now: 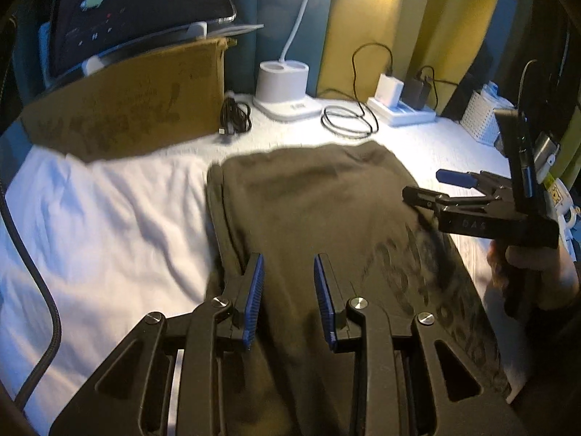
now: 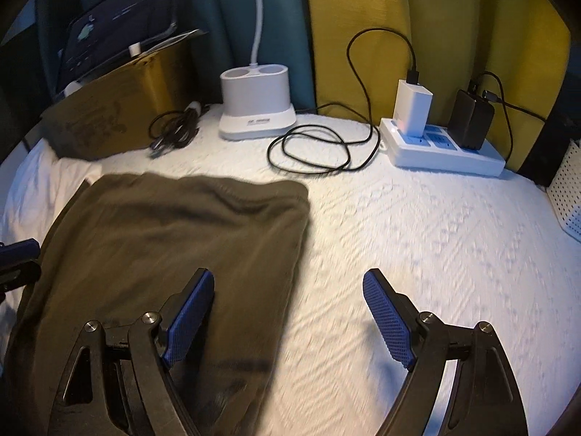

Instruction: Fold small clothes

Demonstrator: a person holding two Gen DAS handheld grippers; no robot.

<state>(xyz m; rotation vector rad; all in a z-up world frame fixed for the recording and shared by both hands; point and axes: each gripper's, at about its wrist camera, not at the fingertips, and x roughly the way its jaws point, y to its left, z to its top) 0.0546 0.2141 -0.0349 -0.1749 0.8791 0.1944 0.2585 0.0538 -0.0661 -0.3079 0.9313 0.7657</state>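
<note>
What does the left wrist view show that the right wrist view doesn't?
Only the left wrist view shows the right gripper from outside, with the hand holding it, and the dark print on the olive garment. Only the right wrist view shows the right gripper's pads spread wide with nothing between them. Both share the garment, the white lamp base, the power strip and the cardboard box.

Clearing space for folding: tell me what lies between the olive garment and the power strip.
Only bare white bedcover between the olive garment and power strip, per right wrist view.
</note>
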